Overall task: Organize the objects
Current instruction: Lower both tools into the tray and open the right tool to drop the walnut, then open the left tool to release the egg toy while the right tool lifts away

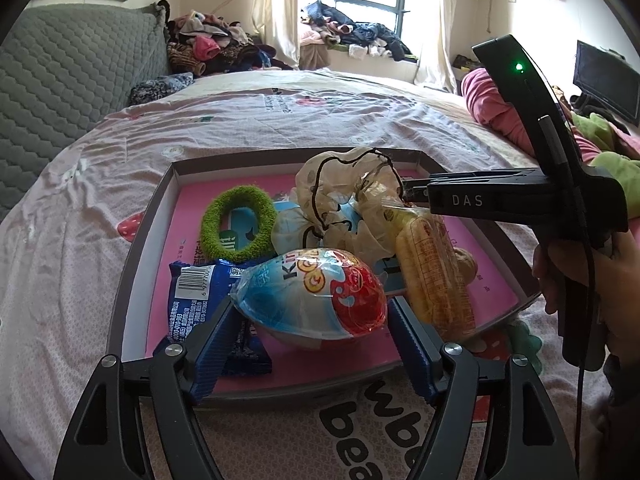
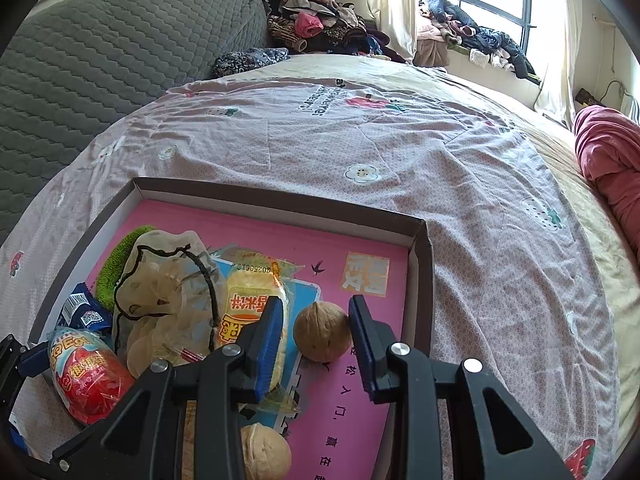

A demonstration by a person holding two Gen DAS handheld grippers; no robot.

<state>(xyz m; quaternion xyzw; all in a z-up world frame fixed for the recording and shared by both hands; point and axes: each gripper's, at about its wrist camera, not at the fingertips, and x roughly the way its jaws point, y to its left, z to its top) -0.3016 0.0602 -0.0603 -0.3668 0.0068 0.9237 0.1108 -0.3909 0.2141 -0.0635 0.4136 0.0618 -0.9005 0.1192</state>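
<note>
Box (image 2: pixel 420 264) sitting on the bed (image 2: pixel 360 140), laundry piling by the window.
Right gripper (image 2: pixel 312 330), jaws apart, is straddling a walnut (image 2: pixel 320 336); left gripper (image 1: pixel 310 332) is bracketing the toy egg (image 1: pixel 312 296), open.

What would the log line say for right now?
left gripper: open around red-and-blue foil egg | right gripper: open around round brown walnut | shallow cardboard tray

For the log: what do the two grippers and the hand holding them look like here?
Both grippers, left and right, are black plastic with ribbed blue pads on the jaws and silver pivot screws. The right one's body reads "DAS", shows a green light, and trails a thin black cable. A bare hand grips its handle.
</note>
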